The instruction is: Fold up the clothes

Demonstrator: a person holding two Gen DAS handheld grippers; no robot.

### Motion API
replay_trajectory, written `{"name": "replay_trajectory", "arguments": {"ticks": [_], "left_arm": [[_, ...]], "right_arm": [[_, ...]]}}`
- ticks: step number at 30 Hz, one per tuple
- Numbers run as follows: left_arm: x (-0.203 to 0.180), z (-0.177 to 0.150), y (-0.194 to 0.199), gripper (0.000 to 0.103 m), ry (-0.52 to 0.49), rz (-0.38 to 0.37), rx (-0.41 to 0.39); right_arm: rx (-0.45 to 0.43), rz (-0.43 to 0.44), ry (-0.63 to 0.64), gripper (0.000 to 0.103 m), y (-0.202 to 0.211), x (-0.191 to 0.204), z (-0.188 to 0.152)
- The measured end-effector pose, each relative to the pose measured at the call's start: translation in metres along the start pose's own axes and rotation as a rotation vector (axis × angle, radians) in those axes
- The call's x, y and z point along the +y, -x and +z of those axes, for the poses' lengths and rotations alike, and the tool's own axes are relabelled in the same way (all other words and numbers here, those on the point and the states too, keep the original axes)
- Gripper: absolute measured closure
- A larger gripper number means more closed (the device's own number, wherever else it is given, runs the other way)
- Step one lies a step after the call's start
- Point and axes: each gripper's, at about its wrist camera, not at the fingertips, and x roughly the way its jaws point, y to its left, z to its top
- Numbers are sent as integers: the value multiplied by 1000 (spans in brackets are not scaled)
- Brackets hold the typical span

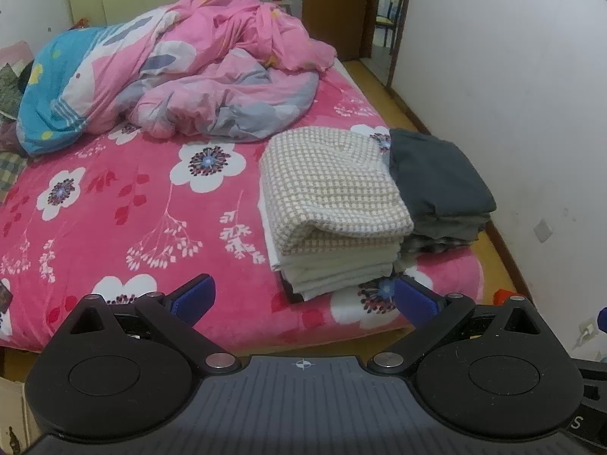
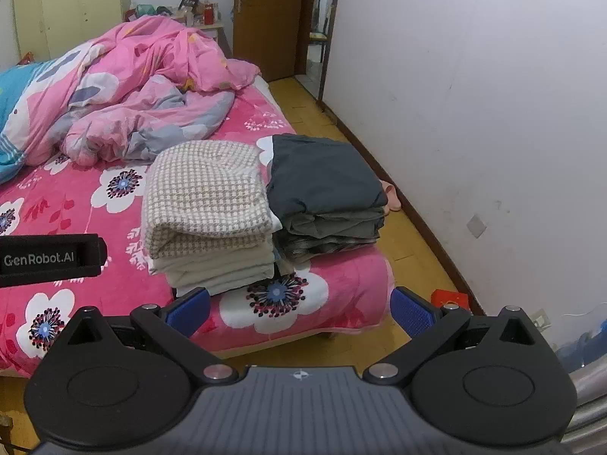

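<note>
Two folded stacks are set at the bed's corner; both tongs are spread, nothing held.
The dark grey folded pile (image 2: 326,185), beside the checked beige folded stack (image 2: 206,204), could be nudged off the pink floral bed (image 2: 114,288) by the left gripper (image 1: 303,299) or right gripper (image 2: 299,303).

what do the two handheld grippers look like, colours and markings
Both match: the left gripper and right gripper have black linkage arms with silver pivot pins, round black housings, a ribbed grey body bearing a small crosshair mark, and blue textured pads on the jaws. The left one's side reads "GenRobot.AI".

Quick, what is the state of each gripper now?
Left gripper: open, holding nothing.
Right gripper: open, holding nothing.
</note>
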Motion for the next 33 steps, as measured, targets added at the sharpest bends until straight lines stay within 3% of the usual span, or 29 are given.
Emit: {"name": "replay_trajectory", "arguments": {"ticks": [33], "left_arm": [[16,-2,0,1,32,23,7]], "right_arm": [[3,32,35,0,1,22,-2]]}}
